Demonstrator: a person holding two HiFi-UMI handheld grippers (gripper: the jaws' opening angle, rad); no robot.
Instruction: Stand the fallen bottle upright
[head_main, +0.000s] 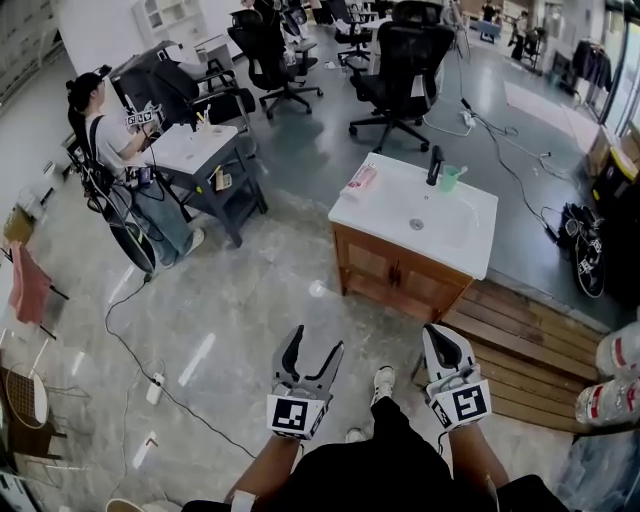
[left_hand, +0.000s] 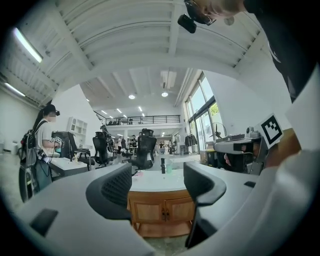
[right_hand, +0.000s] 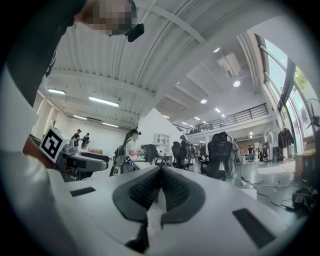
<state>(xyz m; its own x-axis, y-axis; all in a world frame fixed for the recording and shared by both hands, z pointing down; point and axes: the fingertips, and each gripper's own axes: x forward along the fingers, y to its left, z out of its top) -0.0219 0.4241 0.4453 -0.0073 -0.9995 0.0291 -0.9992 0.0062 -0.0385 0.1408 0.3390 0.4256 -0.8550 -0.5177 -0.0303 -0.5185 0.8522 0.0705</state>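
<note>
Head view: open pale floor (head_main: 250, 290) ahead of both tools, up to the wooden cabinet (head_main: 395, 275); plank decking (head_main: 510, 350) along the right. Points left tool (head_main: 316, 340) level, released, jaws wide with nothing between; right tool (head_main: 440, 335) level beside it, clenched on nothing. Finds pink bottle (head_main: 360, 180) lying flat at the far-left corner of the white worktop (head_main: 365, 212), well apart from both tools; green cup (head_main: 450, 178) upright beside the black faucet (head_main: 434, 165).

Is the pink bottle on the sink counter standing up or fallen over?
Fallen over. The pink bottle lies flat on its side near the left edge of the white sink counter.
</note>
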